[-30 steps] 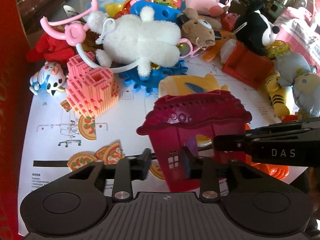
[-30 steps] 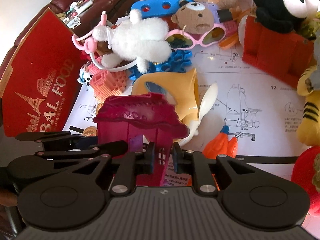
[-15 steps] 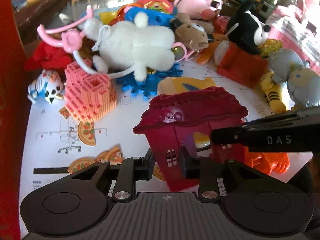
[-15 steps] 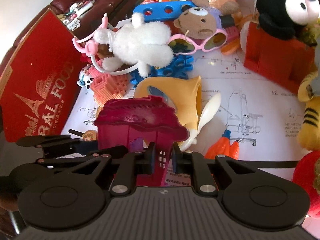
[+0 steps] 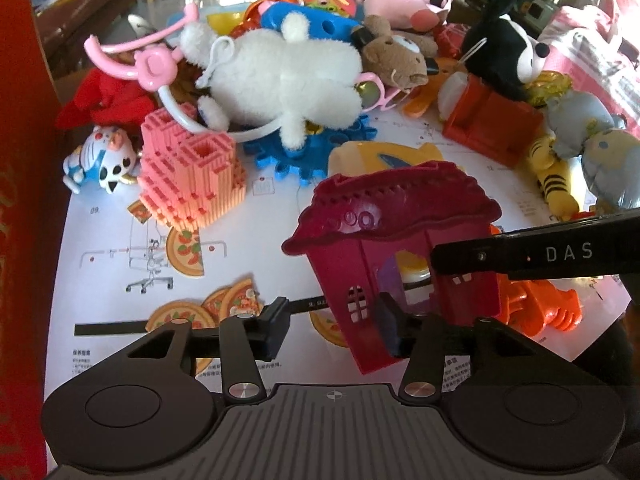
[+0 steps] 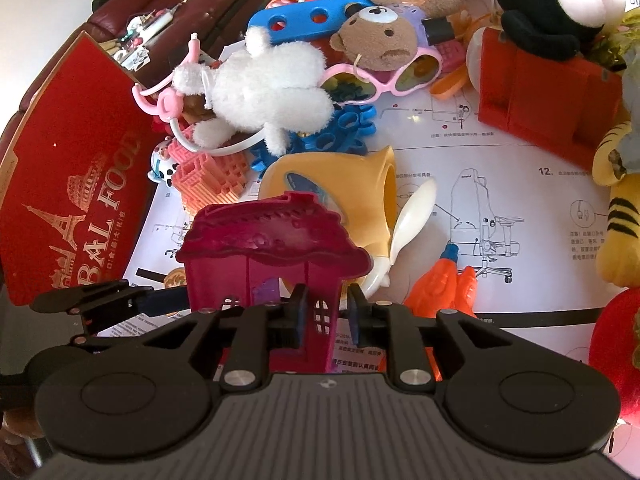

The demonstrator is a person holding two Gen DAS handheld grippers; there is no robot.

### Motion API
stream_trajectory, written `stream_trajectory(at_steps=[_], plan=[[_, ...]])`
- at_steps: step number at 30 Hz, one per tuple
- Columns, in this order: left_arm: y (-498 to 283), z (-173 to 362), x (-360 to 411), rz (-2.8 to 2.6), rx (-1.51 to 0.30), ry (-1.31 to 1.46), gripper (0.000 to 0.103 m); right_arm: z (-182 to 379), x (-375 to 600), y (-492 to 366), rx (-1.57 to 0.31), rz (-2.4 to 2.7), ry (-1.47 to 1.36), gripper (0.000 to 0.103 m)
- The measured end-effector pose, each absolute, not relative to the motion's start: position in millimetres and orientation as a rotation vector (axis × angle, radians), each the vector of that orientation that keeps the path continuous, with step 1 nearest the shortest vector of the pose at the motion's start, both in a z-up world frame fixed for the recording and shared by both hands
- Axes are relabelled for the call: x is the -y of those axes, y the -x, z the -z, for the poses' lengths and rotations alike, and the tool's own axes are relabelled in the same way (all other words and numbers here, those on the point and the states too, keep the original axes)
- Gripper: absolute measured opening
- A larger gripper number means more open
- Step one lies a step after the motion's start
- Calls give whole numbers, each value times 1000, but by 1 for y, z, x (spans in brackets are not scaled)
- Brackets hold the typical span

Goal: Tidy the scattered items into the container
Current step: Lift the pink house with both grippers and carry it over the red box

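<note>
Right tool (image 6: 323, 312) narrow, jaws easing apart a little, pads on either side of the front wall of the dark red toy house (image 6: 272, 256), at its small window; whether they still press it I cannot tell. Left tool (image 5: 332, 326) is opening: its right finger (image 5: 390, 330) sits inside the house doorway against the wall, left finger (image 5: 272, 328) stands clear over the paper, no grip. House (image 5: 396, 240) is tilted, in front of both tools, above the white instruction sheet (image 5: 120, 264) covering the surface. Just behind the house lies a yellow toy (image 6: 340, 188) with a white spoon (image 6: 408, 220) beside it; an orange toy (image 6: 444, 288) lies to the right. Farther out: pink block tower (image 5: 192, 176), blue gear (image 5: 316, 148), white plush (image 5: 280, 76), brown bear (image 6: 376, 40), pink sunglasses (image 6: 384, 80), red plastic piece (image 6: 544, 100), black-and-white mouse plush (image 6: 560, 4). Red box (image 6: 68, 172) stands at the left edge of the sheet.
</note>
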State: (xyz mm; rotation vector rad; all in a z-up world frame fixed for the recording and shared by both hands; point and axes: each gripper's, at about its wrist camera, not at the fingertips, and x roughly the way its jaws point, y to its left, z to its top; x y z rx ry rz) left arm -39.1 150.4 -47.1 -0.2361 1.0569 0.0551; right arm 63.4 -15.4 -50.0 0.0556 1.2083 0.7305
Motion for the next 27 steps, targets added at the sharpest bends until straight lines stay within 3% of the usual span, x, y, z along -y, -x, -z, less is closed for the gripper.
stream_trajectory(at_steps=[1, 3, 9, 12, 27], plan=[[39, 47, -151, -46, -1060, 249, 31, 50, 15, -63, -1207, -732, -53, 25], [40, 46, -149, -27, -1058, 265, 19, 50, 14, -63, -1207, -736, -49, 25], [42, 39, -140, -42, -1038, 204, 18, 46, 6, -56, -1179, -729, -4, 25], [44, 37, -142, -59, -1037, 204, 7, 43, 8, -54, -1167, -732, -7, 23], [53, 17, -140, -85, -977, 199, 7, 21, 9, -46, -1099, -738, 7, 20]])
